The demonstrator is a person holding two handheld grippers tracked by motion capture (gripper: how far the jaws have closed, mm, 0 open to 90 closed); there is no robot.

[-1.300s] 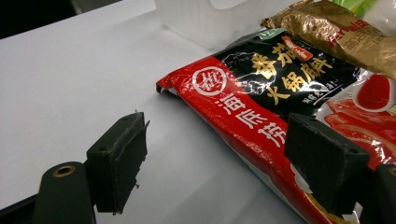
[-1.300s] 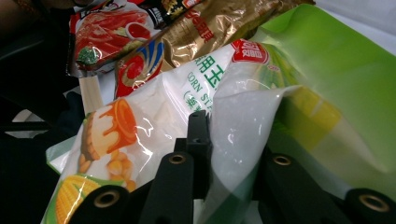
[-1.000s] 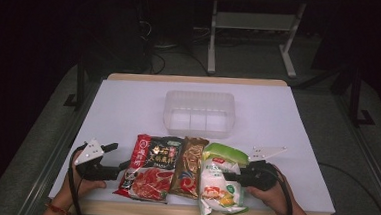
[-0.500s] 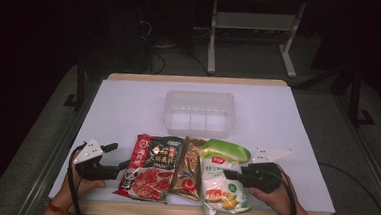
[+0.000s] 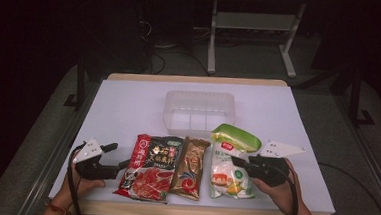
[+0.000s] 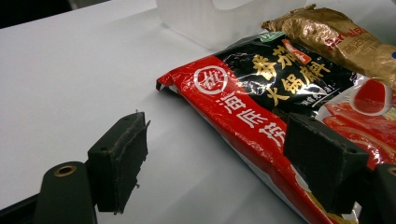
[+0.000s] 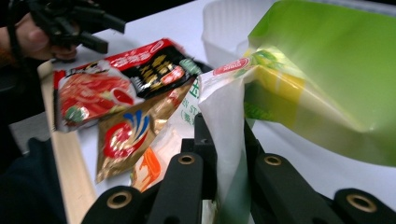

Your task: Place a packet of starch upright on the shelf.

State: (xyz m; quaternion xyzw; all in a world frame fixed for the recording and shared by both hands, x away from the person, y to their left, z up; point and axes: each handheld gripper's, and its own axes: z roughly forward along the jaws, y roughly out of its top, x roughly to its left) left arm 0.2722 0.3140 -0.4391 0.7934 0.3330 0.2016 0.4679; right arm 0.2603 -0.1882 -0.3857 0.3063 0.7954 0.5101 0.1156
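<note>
A green-and-white snack packet [image 5: 227, 177] hangs lifted at the table's front right, its green top [image 7: 322, 70] folded up. My right gripper [image 5: 238, 163] is shut on the packet's edge; in the right gripper view the white film is pinched between the jaws [image 7: 229, 154]. To its left, a gold-brown packet [image 5: 190, 167] and a red-and-black packet [image 5: 149, 167] lie flat. My left gripper [image 5: 117, 154] rests at the front left, open. Its jaws [image 6: 219, 163] straddle the near edge of the red-and-black packet [image 6: 261, 102] without pressing on it.
A clear plastic container [image 5: 198, 110] with dividers stands at the middle of the white table [image 5: 128, 103], behind the packets. The wooden front edge [image 5: 207, 213] runs just below the packets. Dark floor and a metal stand [image 5: 253, 26] lie beyond the table.
My right gripper has risen with the green-and-white packet, whose green top now stands higher and is folded over. The left gripper and the other two packets have not moved.
</note>
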